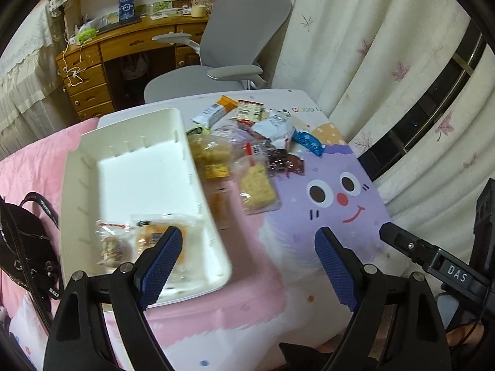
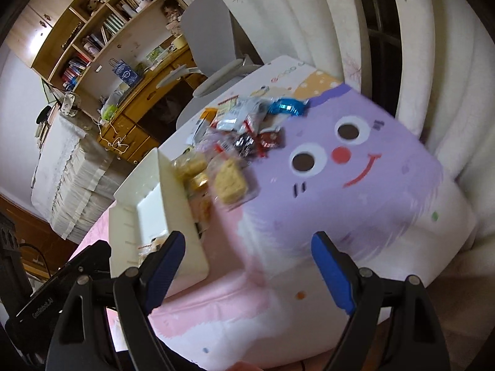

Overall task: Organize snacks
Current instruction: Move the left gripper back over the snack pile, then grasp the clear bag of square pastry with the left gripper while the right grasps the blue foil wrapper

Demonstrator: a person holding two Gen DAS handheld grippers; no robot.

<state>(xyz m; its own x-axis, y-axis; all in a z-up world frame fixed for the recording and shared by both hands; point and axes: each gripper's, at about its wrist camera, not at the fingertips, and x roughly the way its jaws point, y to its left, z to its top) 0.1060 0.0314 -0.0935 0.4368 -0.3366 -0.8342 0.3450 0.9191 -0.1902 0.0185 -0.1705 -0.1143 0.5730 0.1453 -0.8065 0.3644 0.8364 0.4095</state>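
White bin (image 1: 198, 182) on table, two wrapped pastries (image 1: 139, 241) inside; loose snack pile (image 1: 247, 142) just beside it.

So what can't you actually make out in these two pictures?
- Packets in the white tray: left wrist view, partly behind the left tool finger and blurred, labels unreadable.
- Snack pile: right wrist view, motion blur smears the wrappers together.
- Tray's inside: right wrist view, mostly hidden by its own wall and the right tool.
- Black bag: left wrist view, cut off by the edge.
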